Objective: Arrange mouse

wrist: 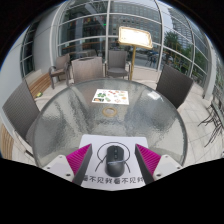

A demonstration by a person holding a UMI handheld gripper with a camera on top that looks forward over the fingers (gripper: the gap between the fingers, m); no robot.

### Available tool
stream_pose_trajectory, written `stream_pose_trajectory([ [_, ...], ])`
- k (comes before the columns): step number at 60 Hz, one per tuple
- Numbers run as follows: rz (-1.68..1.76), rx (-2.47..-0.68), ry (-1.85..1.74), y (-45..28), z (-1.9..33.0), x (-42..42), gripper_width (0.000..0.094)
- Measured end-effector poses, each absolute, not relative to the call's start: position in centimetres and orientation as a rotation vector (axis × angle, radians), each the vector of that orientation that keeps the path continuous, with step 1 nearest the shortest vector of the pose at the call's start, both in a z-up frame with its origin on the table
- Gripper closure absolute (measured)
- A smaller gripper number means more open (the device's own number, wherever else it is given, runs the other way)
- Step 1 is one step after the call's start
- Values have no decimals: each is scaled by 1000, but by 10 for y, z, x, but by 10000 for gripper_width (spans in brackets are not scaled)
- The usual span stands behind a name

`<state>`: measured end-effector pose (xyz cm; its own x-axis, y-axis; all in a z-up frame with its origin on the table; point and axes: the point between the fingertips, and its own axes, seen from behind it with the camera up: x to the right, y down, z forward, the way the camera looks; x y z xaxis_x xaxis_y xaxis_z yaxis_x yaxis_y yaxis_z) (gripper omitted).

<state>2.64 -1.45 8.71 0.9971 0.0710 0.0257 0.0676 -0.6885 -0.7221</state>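
Claw (115, 158): spread wide, pink pads (79, 158) on each finger, holding nothing.
Mouse (115, 154): dark, resting on a white sheet (110, 170) with printed characters, between the two fingers with a gap at either side.
Table (100, 120): round, glass-topped; a leaflet (111, 97) lies on its far side.
Chairs (172, 82): several around the table.
Signboard (134, 37): beyond, before a glass building front.

Round glass table (70, 125), chairs (178, 85), windows (90, 25)
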Motion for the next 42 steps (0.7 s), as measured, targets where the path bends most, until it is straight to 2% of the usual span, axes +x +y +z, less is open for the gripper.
stream_pose_trajectory([
  [8, -15, -2263, -66, -42, 153, 23, 67],
  [20, 0, -2190, -1, -91, 208, 15, 68],
  [27, -18, -2180, 6, -116, 218, 13, 70],
  [42, -38, -2191, -41, -152, 218, 3, 69],
])
